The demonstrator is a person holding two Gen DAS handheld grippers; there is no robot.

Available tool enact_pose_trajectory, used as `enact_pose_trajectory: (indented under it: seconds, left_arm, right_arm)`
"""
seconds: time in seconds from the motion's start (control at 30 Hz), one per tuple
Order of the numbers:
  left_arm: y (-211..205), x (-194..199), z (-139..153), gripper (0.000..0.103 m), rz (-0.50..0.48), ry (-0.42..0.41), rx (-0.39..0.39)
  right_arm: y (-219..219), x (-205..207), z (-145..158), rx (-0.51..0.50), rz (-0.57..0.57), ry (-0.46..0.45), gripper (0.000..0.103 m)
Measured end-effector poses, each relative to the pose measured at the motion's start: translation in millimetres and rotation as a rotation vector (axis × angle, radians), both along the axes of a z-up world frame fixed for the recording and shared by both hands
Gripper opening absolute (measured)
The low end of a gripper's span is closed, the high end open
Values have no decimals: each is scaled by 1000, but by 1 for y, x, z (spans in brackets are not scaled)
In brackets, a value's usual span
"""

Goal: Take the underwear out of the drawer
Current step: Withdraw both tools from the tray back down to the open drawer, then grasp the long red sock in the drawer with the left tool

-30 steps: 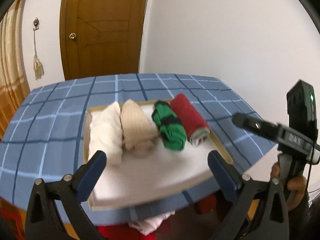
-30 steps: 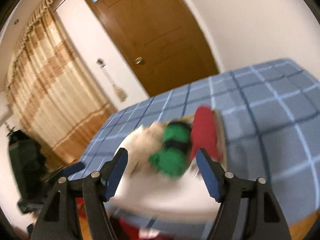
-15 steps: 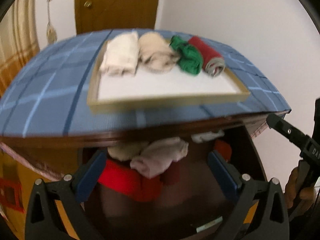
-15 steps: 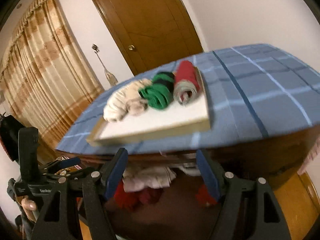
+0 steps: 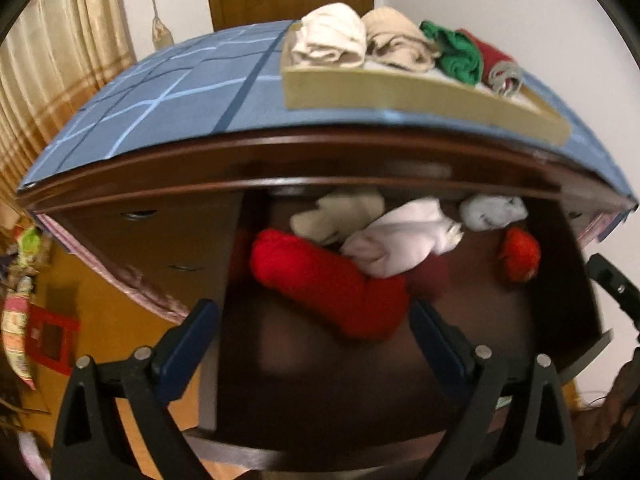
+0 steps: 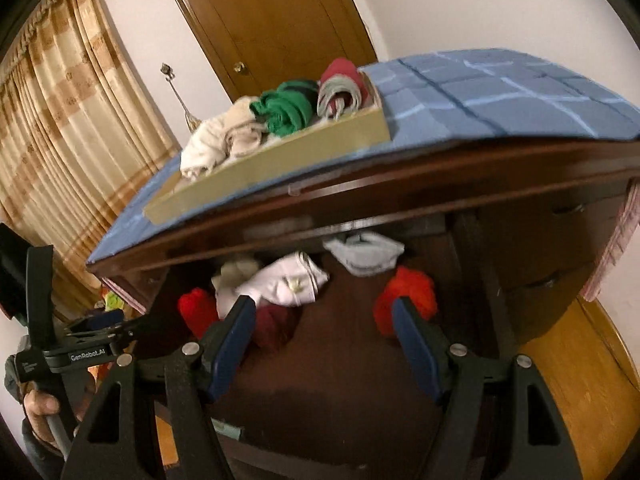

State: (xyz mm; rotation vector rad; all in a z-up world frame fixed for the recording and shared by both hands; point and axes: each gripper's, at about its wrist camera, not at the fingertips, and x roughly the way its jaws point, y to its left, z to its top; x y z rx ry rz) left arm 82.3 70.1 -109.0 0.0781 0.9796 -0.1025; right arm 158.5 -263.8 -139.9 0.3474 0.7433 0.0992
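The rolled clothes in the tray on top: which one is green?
The green roll, second from the tray's right end, between the beige roll and the red roll with grey edging.

Lying loose in the open drawer [image 5: 560, 280] below the tabletop [image 5: 168, 92]: several underwear bundles [image 5: 328, 280], some overlapping. Sitting on the tabletop above: a tray [image 5: 400, 92], holding four rolled garments [image 5: 396, 40] side by side.

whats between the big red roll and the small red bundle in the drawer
In the left wrist view, a white folded garment lies between the big red roll and the small red bundle, then bare drawer floor.
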Motion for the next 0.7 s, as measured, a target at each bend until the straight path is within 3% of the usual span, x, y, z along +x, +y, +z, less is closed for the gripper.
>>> enact_pose_trajectory:
  seconds: [0.23,0.53,0.6,0.7]
  left_arm:
    - [16,3,-22,80,67,92,-53]
    - [6,28,-30,79,177,138,-137]
    - [5,38,-37,79,235,175,-139]
    - [9,49,-50,68,333,235,-167]
  right_arm:
    - [20,-10,-25,55,74,63,73]
    - [20,-13,-21,68,84,15,73]
    - [20,-13,-21,75,88,17,73]
    - [18,-15,-19,72,85,2,73]
